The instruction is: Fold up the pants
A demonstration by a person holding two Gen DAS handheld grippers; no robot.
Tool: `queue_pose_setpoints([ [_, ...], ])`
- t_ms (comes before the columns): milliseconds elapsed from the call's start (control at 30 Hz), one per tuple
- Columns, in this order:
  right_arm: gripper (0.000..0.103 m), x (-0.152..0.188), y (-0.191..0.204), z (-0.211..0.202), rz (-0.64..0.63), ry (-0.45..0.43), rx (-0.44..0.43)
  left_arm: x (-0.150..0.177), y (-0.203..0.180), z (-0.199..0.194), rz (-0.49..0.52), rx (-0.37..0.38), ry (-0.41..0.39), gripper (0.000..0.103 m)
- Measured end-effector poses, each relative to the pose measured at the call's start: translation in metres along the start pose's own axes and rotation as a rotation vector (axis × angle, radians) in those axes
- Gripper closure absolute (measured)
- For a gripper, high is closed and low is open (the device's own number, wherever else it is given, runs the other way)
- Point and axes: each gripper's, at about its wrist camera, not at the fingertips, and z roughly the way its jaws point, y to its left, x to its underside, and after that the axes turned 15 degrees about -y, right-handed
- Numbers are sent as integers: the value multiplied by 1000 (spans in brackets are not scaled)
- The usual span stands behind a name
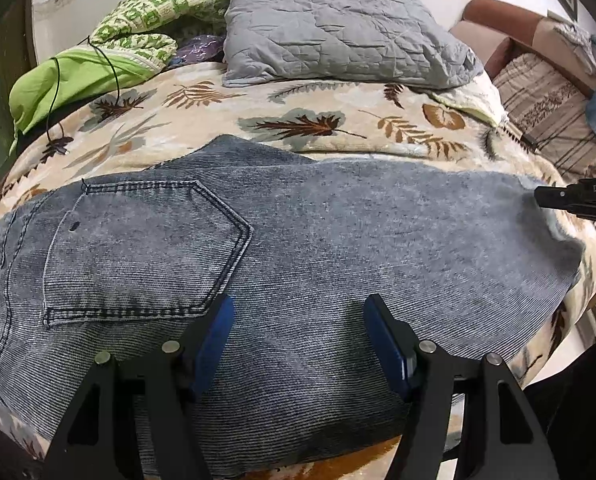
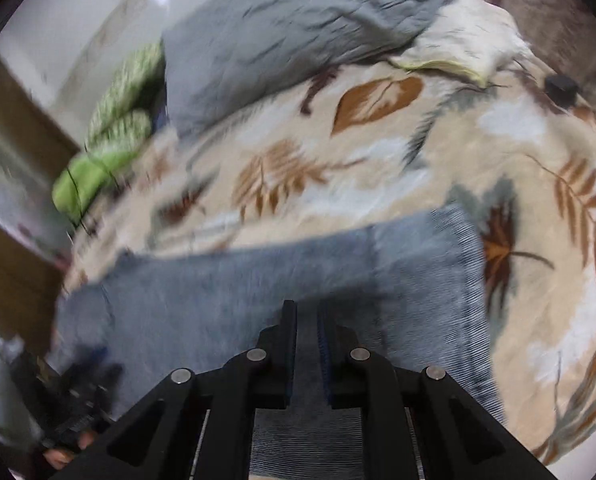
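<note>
Grey-blue jeans (image 1: pixel 298 240) lie flat across the bed, back pocket (image 1: pixel 137 248) up at the left, the leg end toward the right. My left gripper (image 1: pixel 300 320) hovers over the near edge of the jeans, its blue pads wide apart with nothing between them. My right gripper (image 1: pixel 570 198) shows at the right edge of that view, its tip at the far corner of the leg end. The right wrist view is blurred. There my right gripper (image 2: pixel 308 320) stands over the jeans (image 2: pixel 257 288) with a narrow gap between its pads; denim shows through the gap and nothing looks pinched.
A leaf-print blanket (image 1: pixel 338 120) covers the bed. At its far side lie a grey quilted pillow (image 1: pixel 338 32) and green patterned bedding (image 1: pixel 137 36) with a black cable over it. A sofa (image 1: pixel 538 92) stands at the right. A small black object (image 2: pixel 562 88) sits on the blanket.
</note>
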Motion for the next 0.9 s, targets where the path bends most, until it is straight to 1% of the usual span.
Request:
queue_pose_setpoints([
  [67, 90, 6, 2, 12, -25, 47, 41, 1, -2, 0, 19, -4, 2, 34],
  [100, 90, 12, -2, 22, -30, 96, 84, 2, -2, 0, 23, -4, 4, 34],
  [133, 92, 16, -7, 27, -18, 125, 105, 2, -1, -1, 21, -2, 5, 32],
  [167, 92, 15, -11, 25, 6, 108, 92, 1, 0, -1, 14, 4, 8, 30],
  [200, 92, 13, -12, 21, 14, 110, 93, 2, 0, 0, 4, 18, 13, 27],
  [233, 92, 13, -13, 16, 4, 93, 122, 4, 0, 0, 5, 32, 16, 22],
  [300, 92, 14, -13, 7, -15, 61, 163, 5, -4, 0, 32, 28, 17, 20],
  [333, 92, 14, -9, 2, -14, 44, 140, 5, -7, 1, 47, 24, 22, 16],
  [367, 92, 13, -3, -4, -5, 19, 91, 6, -9, 3, 56, 28, 24, 12],
  [433, 92, 13, 8, -9, -15, -11, 41, 10, -14, 5, 84, 36, 24, 6],
  [500, 92, 19, 28, -11, -56, -19, 7, 10, -18, 6, 102, 30, 34, 4],
  [567, 92, 26, 48, -1, -80, 16, -12, 11, -15, 7, 87, 51, 35, 0],
  [600, 92, 32, 55, 6, -91, 53, -15, 11, -15, 7, 90, 57, 39, 0],
  [633, 92, 38, 60, 15, -107, 92, -2, 11, -16, 7, 96, 58, 43, 0],
  [667, 92, 44, 66, 27, -133, 145, 30, 11, -16, 5, 100, 61, 48, 0],
  [700, 92, 48, 70, 32, -152, 148, 53, 10, -15, 3, 98, 65, 50, 0],
  [767, 92, 46, 77, 31, -174, 131, 68, 3, -6, -8, 59, 43, 21, 0],
  [833, 92, 42, 82, 28, -159, 103, 25, -6, 9, -28, 18, -6, -81, 0],
  [867, 92, 40, 89, 24, -158, 72, -7, -10, 19, -38, 1, -40, -136, 0],
  [900, 92, 40, 99, 24, -175, 47, -31, -14, 33, -51, -19, -95, -199, 0],
])
